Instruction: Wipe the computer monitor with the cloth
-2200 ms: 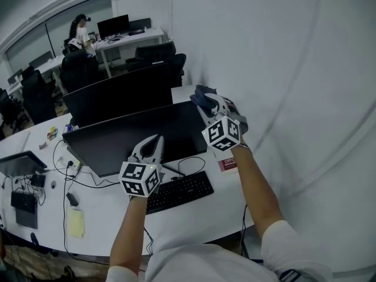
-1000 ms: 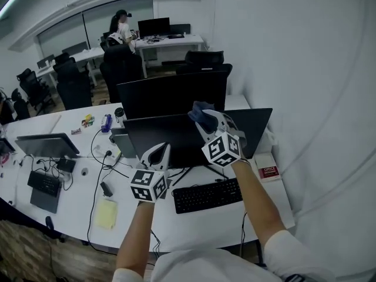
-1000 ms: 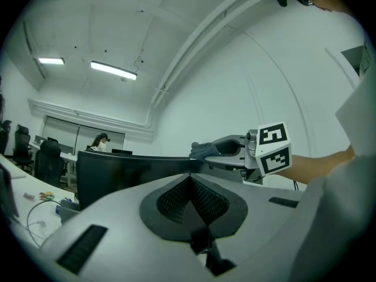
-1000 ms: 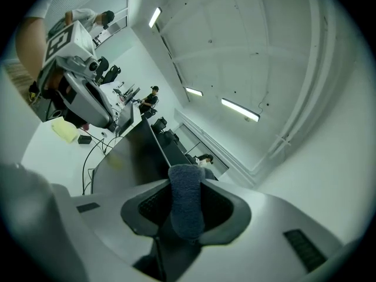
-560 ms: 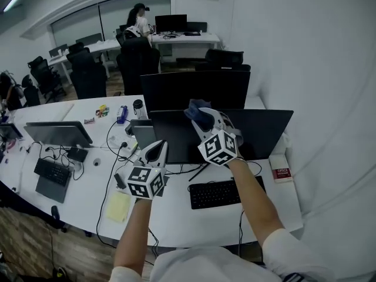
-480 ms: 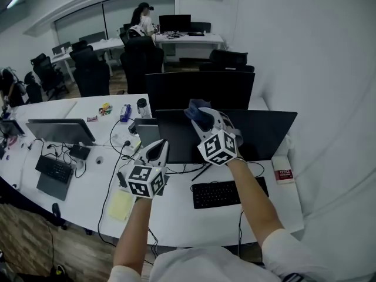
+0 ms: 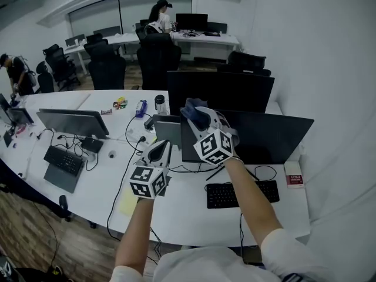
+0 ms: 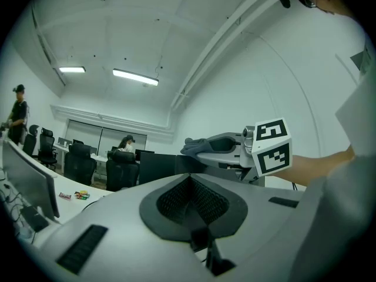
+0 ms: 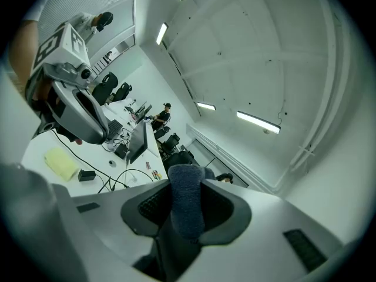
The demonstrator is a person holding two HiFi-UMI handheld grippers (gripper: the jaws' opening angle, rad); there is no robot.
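Observation:
A wide black monitor (image 7: 264,137) stands on the white desk (image 7: 182,207), with a second black monitor (image 7: 220,90) behind it. My right gripper (image 7: 197,113) is raised in front of the near monitor's left end, shut on a dark blue cloth (image 7: 191,107). In the right gripper view the cloth (image 9: 185,198) stands up between the jaws of the right gripper (image 9: 188,228). My left gripper (image 7: 157,150) hovers lower and to the left, above the desk, jaws together and holding nothing. In the left gripper view, the left gripper (image 8: 191,201) points towards the right gripper (image 8: 226,148).
A black keyboard (image 7: 241,194) lies before the near monitor, a red book (image 7: 294,174) at its right. A yellow pad (image 7: 126,203), cables, a third monitor (image 7: 73,122) and another keyboard (image 7: 63,159) sit to the left. Office chairs (image 7: 158,60) and people stand farther back.
The head view has swung left, so the monitor and keyboard sit farther right in frame. Both grippers hold nearly the same raised pose; the cloth stays in the right gripper.

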